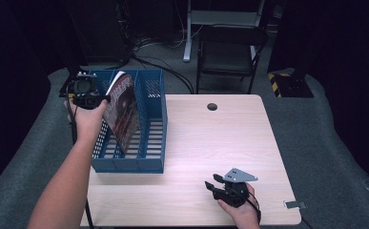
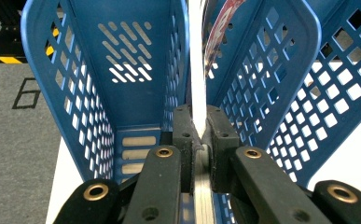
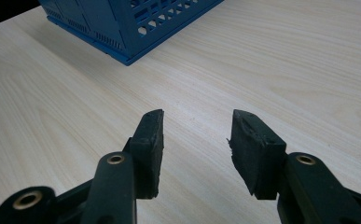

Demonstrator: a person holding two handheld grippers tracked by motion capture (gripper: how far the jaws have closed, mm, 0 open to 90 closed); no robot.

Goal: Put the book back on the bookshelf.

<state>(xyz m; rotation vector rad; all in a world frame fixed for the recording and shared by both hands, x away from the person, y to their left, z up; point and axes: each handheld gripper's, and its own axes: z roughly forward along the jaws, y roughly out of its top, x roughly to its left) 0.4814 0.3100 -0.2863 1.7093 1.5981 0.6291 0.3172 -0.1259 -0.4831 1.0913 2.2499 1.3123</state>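
Note:
A blue perforated file rack (image 1: 151,143) with several slots stands at the table's left side. A magazine with a red cover (image 1: 122,109) leans tilted inside it, its top edge up. My left gripper (image 1: 87,95) hovers over the rack's left side, shut on the magazine's edge. In the left gripper view the white page edges of the magazine (image 2: 197,70) run straight out from between the closed pads of the left gripper (image 2: 199,135), down into the rack (image 2: 136,70). My right gripper (image 1: 215,183) rests near the table's front edge; in its own view the right gripper (image 3: 197,126) stands open over bare wood.
The light wooden table (image 1: 210,138) has a round cable hole (image 1: 212,106) at the back. A small metal clip (image 1: 294,204) lies at the front right corner. A black chair (image 1: 230,52) stands behind the table. The rack's corner (image 3: 131,28) lies ahead of the right gripper.

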